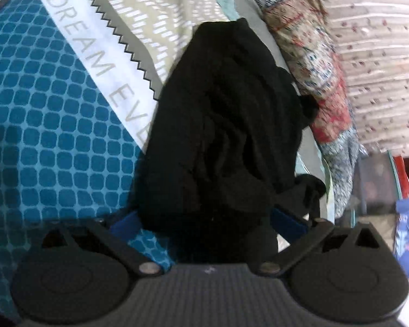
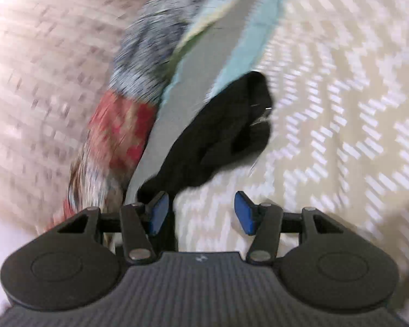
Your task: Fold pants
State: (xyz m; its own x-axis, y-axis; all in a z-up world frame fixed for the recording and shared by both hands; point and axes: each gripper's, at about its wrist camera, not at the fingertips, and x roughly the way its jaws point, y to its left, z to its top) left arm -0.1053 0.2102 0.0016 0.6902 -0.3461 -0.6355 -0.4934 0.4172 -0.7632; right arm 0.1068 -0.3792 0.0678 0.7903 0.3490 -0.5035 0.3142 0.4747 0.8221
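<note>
In the left wrist view, the black, crumpled fabric pants point(image 1: 220, 125) fill the centre of the frame, running from the upper middle down to the lower middle, where the cloth bunches between the two blue pads of the left gripper point(image 1: 208, 222). Its jaws stand spread wide, one blue pad at the lower left of the bundle and the other at its lower right; the cloth lies between them, and neither pad visibly presses on it, so the grip is released. The pants lie on a bedsheet point(image 1: 49, 125) with a teal grid pattern on the left side of the frame, a white band printed with grey letters, a black zigzag edge and a beige zone with white dashes toward the top. To the right of the pants runs a patchwork quilt point(image 1: 310, 62) in red, blue and cream, and beyond it, at the upper right, a pale ribbed blanket point(image 1: 379, 62) with small dark flecks.

In the right wrist view, which is blurred, the right gripper point(image 2: 201, 212) holds its blue pads apart at the lower middle, with only the beige dashed sheet point(image 2: 335, 136) between them; it grasps nothing. A black end of the pants point(image 2: 220, 136) lies in the centre of the frame, reaching down to just beside the left-hand pad. The quilt point(image 2: 117, 133) stretches along the left.
</note>
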